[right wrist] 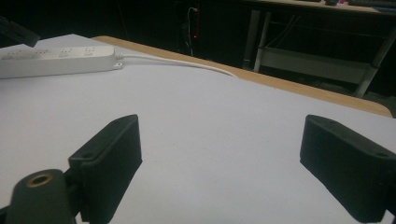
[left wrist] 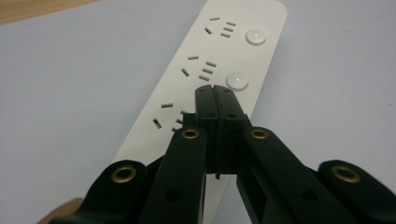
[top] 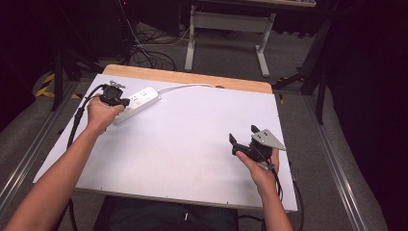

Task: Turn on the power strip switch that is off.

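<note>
At the lower right of the high view, the right claw [top: 243, 135] rests low over the bare white desk [top: 192, 144], its jaws spread wide with nothing between them; in the right gripper view the two black pads stand far apart over empty surface.

Farther off, at the upper left of the high view, the left claw [top: 126, 102] is pressed together, pinching nothing, its closed tips [left wrist: 215, 91] hanging right over the power strip [top: 139, 102]. In the left gripper view the tips sit just below the middle round button [left wrist: 237, 80], beside the sockets. The likely intent is to press a switch with the closed tip.

What could go wrong: the tip is offset from the button, so a straight push could land on the plastic or in a socket slot. The strip lies loose and diagonal on a smooth top, so an off-centre push could make it skid or pivot, tugged by its white cord [top: 187, 86], which trails off the far wooden edge.

Beyond the desk lie grey carpet, tangled black cables and a white-framed table [top: 226, 29] in a dark room.
</note>
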Demonstrator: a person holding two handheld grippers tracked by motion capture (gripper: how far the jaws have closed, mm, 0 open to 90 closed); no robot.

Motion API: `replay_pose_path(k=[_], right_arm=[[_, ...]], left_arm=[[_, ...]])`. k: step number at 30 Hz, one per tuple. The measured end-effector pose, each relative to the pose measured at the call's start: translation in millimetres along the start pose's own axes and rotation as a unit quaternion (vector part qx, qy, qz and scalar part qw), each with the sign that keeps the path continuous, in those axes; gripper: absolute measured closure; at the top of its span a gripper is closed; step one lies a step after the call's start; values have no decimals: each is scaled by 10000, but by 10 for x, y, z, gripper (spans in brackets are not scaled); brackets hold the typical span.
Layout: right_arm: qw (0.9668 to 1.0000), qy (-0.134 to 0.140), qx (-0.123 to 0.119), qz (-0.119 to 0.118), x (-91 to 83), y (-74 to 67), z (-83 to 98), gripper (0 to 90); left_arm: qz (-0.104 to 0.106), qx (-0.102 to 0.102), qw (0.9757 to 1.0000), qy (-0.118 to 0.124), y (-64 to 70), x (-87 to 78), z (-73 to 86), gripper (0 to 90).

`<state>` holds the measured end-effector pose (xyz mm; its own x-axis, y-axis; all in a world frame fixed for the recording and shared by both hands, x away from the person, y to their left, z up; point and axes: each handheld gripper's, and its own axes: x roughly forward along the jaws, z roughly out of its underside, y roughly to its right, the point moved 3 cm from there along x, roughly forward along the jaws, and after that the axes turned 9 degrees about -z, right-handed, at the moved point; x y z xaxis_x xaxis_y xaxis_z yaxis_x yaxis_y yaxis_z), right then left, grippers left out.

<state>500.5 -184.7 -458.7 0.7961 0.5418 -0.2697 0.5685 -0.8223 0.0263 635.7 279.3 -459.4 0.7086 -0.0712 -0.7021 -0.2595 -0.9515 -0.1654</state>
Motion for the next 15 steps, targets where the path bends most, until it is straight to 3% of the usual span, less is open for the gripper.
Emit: replay_pose_path(k=[15], right_arm=[[10000, -24, -4, 3, -3, 0, 5, 134]], left_arm=[[-15, 69, 9997, -241, 12, 87, 48, 900]])
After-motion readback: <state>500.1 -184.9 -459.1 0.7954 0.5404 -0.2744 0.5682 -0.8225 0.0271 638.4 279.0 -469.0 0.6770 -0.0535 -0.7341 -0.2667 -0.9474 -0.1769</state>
